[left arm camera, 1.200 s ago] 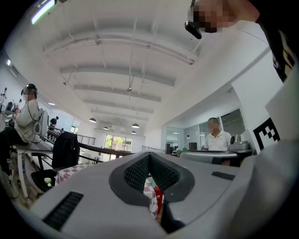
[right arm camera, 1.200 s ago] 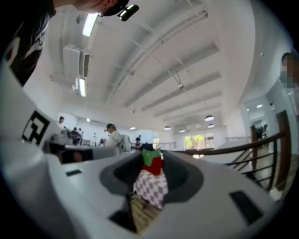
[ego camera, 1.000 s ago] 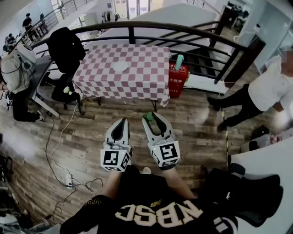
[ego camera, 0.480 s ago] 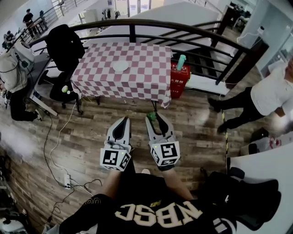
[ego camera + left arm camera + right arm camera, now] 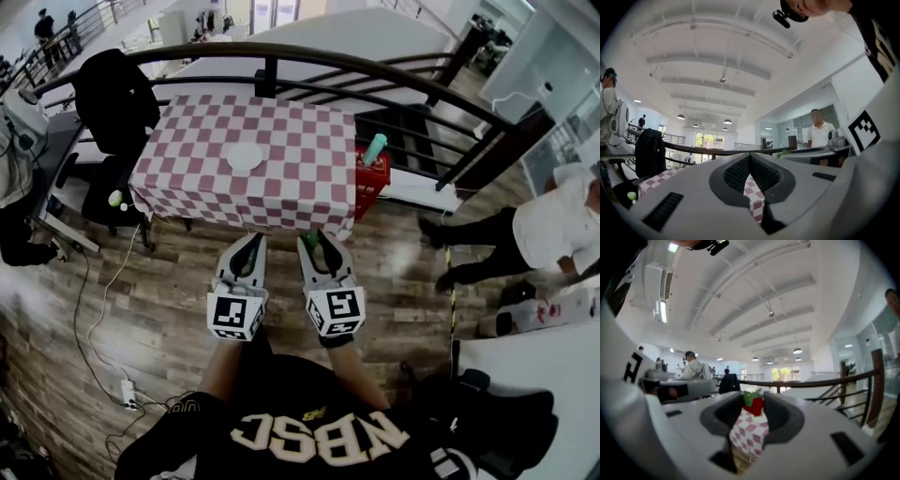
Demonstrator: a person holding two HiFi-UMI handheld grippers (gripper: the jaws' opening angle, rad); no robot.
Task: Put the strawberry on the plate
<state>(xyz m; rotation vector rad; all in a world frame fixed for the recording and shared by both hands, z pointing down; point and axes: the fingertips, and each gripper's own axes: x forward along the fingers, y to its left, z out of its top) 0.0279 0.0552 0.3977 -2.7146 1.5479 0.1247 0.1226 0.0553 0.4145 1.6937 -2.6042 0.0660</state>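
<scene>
While the right tongs (image 5: 314,240) pinch the strawberry (image 5: 753,404) — half hidden from above — the left tongs (image 5: 250,243) sit closed, empty.

lt: bright, even, ceiling lamps (image 5: 727,121) | edges: fisheye warp, dark corners (gripper views) | near fg soft

Brown wood-plank floor (image 5: 141,309). A worktop under a red-and-white checkered cloth (image 5: 300,178) stands against a dark curved metal railing (image 5: 394,70). A black office chair draped with a black jacket (image 5: 112,94) stands beside it. The white beamed ceiling (image 5: 717,61) carries round lamps (image 5: 727,121).
</scene>
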